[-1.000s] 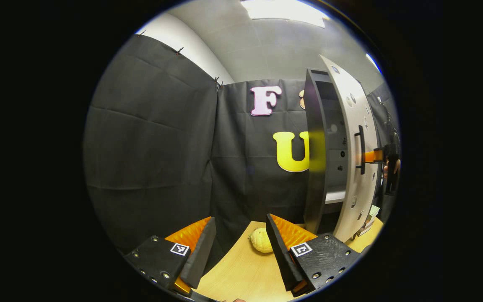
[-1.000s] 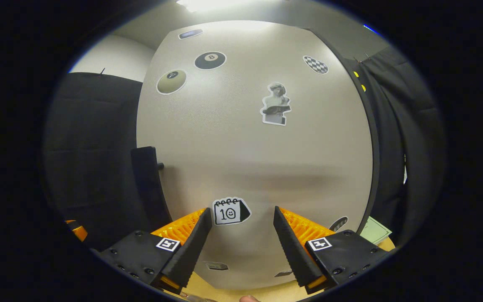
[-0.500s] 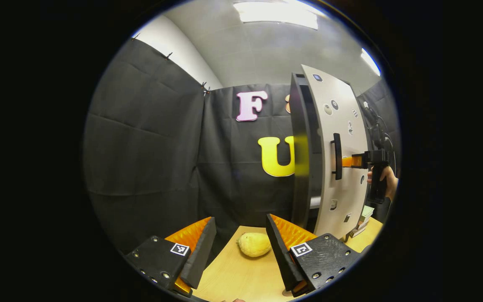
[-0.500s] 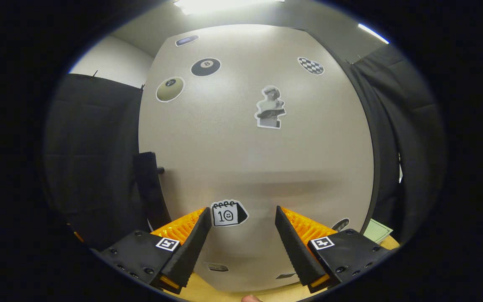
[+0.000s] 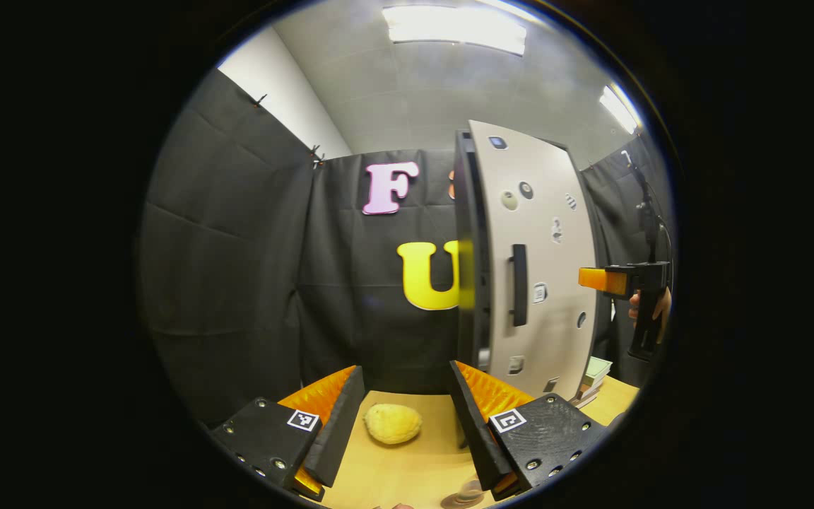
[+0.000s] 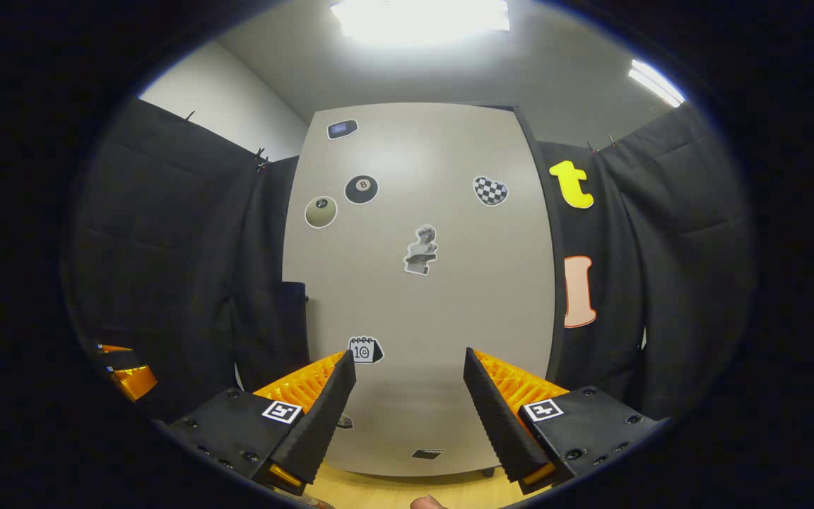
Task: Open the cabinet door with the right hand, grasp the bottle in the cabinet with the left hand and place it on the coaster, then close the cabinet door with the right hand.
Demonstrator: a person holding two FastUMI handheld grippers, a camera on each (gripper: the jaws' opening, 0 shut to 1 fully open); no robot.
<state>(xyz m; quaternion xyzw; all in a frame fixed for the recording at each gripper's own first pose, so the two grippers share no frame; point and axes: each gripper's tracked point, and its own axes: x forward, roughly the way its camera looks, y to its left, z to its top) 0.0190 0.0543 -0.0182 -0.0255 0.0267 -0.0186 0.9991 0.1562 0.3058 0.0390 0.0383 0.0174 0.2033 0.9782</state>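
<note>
The tall cabinet (image 5: 474,268) stands on the wooden table, and its pale door (image 5: 548,268) with a dark handle (image 5: 518,285) lies flat against it. The same door (image 6: 421,283) carries several stickers, with its handle (image 6: 294,311) at the left edge. My right gripper (image 6: 410,403) is open and a short way back from the door, touching nothing. From the left gripper view, a hand holds that right gripper (image 5: 594,279) level with the handle. My left gripper (image 5: 407,417) is open above the table. A small round thing (image 5: 465,493) shows at the bottom edge, too cut off to identify.
A yellow lumpy fruit (image 5: 393,423) lies on the table (image 5: 407,470) ahead of my left gripper. A stack of books (image 5: 594,375) sits to the right of the cabinet. Black cloth walls close in the booth behind and on both sides.
The cabinet door has swung from ajar to flat against the cabinet. My right gripper has drawn back from the door. The left gripper view has shifted, so the cabinet sits more to the centre.
</note>
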